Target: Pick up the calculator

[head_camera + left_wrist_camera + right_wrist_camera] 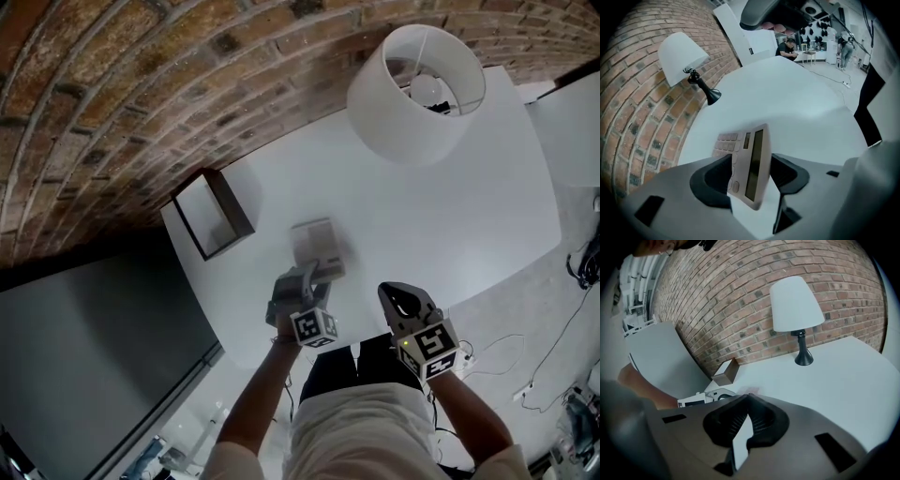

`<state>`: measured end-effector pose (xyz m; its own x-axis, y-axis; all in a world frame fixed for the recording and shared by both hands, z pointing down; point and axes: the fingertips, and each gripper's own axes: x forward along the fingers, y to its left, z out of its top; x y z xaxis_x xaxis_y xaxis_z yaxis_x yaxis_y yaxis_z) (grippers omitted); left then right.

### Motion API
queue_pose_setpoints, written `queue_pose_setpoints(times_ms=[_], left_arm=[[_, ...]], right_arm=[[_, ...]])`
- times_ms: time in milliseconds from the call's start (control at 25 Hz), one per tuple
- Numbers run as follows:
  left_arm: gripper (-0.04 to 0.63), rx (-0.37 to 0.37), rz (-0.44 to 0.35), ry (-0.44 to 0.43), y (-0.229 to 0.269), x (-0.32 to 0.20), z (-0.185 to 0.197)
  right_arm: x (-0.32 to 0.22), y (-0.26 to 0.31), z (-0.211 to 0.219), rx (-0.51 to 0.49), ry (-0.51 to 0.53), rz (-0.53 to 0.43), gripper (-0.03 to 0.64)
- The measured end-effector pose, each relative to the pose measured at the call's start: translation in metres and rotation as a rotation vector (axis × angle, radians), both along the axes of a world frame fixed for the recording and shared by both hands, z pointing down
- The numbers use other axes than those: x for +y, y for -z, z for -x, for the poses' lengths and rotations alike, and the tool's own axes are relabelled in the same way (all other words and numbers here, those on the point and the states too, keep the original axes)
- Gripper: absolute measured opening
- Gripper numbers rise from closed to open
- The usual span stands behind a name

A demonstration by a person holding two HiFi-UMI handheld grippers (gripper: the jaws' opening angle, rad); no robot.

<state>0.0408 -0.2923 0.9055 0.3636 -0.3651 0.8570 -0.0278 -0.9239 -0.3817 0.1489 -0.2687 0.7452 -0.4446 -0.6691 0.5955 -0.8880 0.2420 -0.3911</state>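
Note:
The calculator is a pale beige slab with rows of keys and a dark display. It sits near the front edge of the white table. My left gripper is shut on its near end. In the left gripper view the calculator stands tilted on its side between the two dark pads, one on the key face and one on the back. My right gripper hovers just right of the left one, off the table's front edge. Its jaws are shut, tips touching, with nothing between them.
A white-shaded desk lamp on a black stem stands at the table's far side by the brick wall. An open brown box sits at the table's left corner. Cables lie on the floor to the right.

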Motion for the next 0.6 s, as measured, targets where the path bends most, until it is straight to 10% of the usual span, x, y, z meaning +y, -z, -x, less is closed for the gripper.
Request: queue_pose_setpoints(times_ms=[600], left_arm=[[0.135,0.066,-0.127,-0.025,0.009,-0.015,-0.012]], right_arm=[[0.010,-0.009,-0.006,-0.017,0.012,0.023,0.012]])
